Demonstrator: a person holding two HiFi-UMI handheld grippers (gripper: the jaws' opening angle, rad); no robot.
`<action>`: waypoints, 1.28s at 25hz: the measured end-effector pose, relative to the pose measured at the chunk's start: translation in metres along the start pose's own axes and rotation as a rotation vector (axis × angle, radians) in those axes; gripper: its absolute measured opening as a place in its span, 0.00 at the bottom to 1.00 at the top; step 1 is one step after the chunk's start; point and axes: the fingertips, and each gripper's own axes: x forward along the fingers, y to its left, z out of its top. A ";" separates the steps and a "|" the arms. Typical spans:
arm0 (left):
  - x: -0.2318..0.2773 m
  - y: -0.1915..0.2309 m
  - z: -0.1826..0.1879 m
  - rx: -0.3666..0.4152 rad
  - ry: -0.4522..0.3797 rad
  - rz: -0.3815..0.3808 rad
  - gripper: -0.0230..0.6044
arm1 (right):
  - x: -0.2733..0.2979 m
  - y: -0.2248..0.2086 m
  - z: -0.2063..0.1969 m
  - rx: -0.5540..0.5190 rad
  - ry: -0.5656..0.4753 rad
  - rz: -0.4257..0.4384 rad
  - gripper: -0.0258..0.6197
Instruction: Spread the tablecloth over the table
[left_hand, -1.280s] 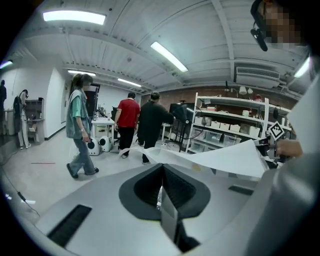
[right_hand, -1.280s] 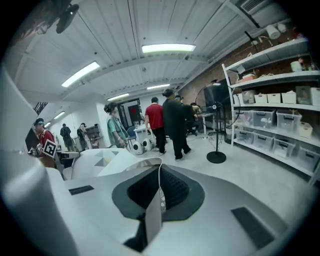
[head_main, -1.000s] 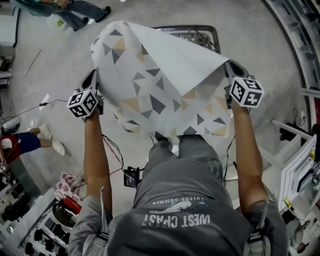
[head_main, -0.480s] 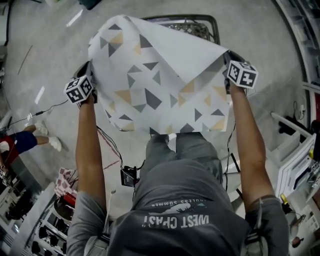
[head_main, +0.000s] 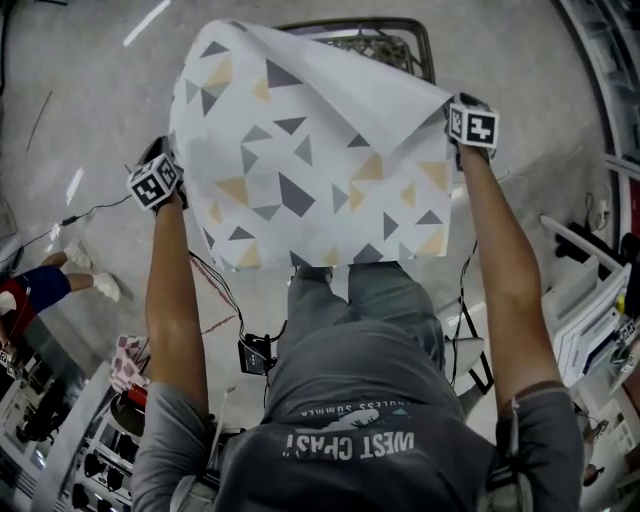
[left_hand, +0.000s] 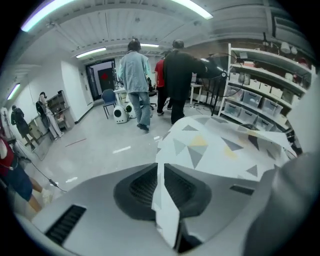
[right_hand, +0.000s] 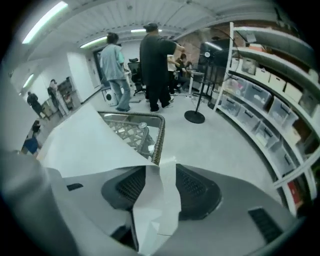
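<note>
Tablecloth (head_main: 310, 160): white with grey and beige triangles, held up in the air between the 2 grippers. The printed side faces the head camera, and the far edge curls over to show the plain underside.
Left gripper (left_hand: 160, 169): the jaws are drawn together on 1 corner of the tablecloth. The thin edge runs straight down the narrow slit between the pads. The rest of the sheet fans away ahead and to this gripper's right.
Right gripper (right_hand: 160, 172): the jaws are opening and the pads stand apart. A crumpled fold of the other corner lies loosely in the gap between them. The sheet spreads ahead and to this gripper's left.
Desk (right_hand: 159, 131): a metal frame with a wire-mesh top, just ahead of and below the right gripper's tips. The tablecloth covers its left part from view; whether the 2 touch cannot be told.
Person (head_main: 360, 400): both arms reach forward with 1 gripper in each hand.
Floor (head_main: 80, 120): pale grey, below both grippers.
Bystanders (right_hand: 155, 65): 2 people stand well beyond the desk, backs turned.
Shelves (right_hand: 260, 115): racks with bins, off to the right gripper's right.
</note>
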 end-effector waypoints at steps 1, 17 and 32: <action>-0.002 -0.002 -0.004 0.027 0.004 0.015 0.08 | -0.002 0.004 -0.002 -0.058 -0.001 -0.002 0.37; -0.010 -0.226 -0.103 0.343 0.136 -0.453 0.11 | 0.042 -0.045 -0.008 0.361 0.046 0.014 0.61; -0.006 -0.232 -0.104 0.273 0.098 -0.449 0.09 | -0.020 0.141 -0.041 -1.367 -0.203 -0.142 0.76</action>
